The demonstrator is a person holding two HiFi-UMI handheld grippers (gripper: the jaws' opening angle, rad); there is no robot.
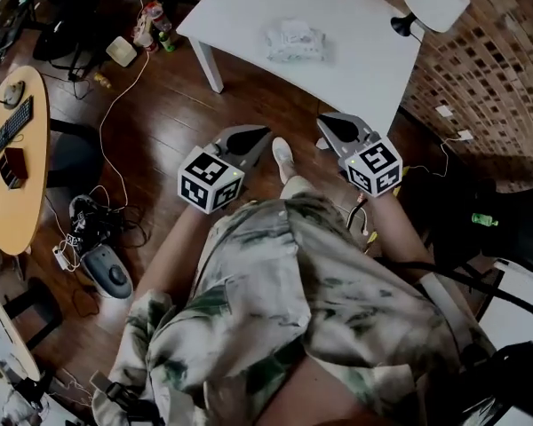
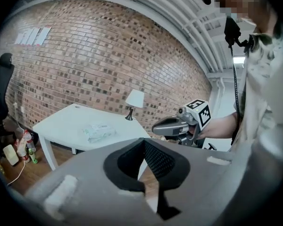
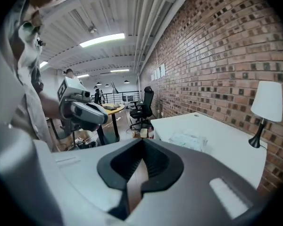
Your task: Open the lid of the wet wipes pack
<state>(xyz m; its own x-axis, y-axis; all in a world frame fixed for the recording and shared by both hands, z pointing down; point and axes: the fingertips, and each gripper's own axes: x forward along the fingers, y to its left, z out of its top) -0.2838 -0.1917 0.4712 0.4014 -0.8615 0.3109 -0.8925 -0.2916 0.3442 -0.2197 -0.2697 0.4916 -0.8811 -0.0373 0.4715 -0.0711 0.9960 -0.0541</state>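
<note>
- Your left gripper [image 2: 144, 142] has its jaws brought together at the tips; nothing sits between them.
- Your right gripper [image 3: 142, 142] is the same; its jaws meet at the tips and grip nothing.
- In the head view you hold both grippers in the air in front of your waist, side by side and apart from each other; each points toward the bench [image 1: 249, 7], and neither touches it.
- The wet wipes pack [image 1: 295, 41] lies flat on the white bench, near the middle of the top, well apart from both grippers; whether its lid is up or down is too small to tell.
- A white table lamp [image 1: 435, 0] stands at the bench's far right corner, near the brick wall [image 2: 99, 55]; it is apart from the pack.
- The bench stands on a dark wooden floor [image 1: 169, 122]; cables trail across that floor at your left.
- A round wooden desk [image 1: 18, 176] sits at the far left of the head view with a keyboard on it.
- A black office chair [image 3: 144, 105] shows beyond the bench in the right gripper view.
</note>
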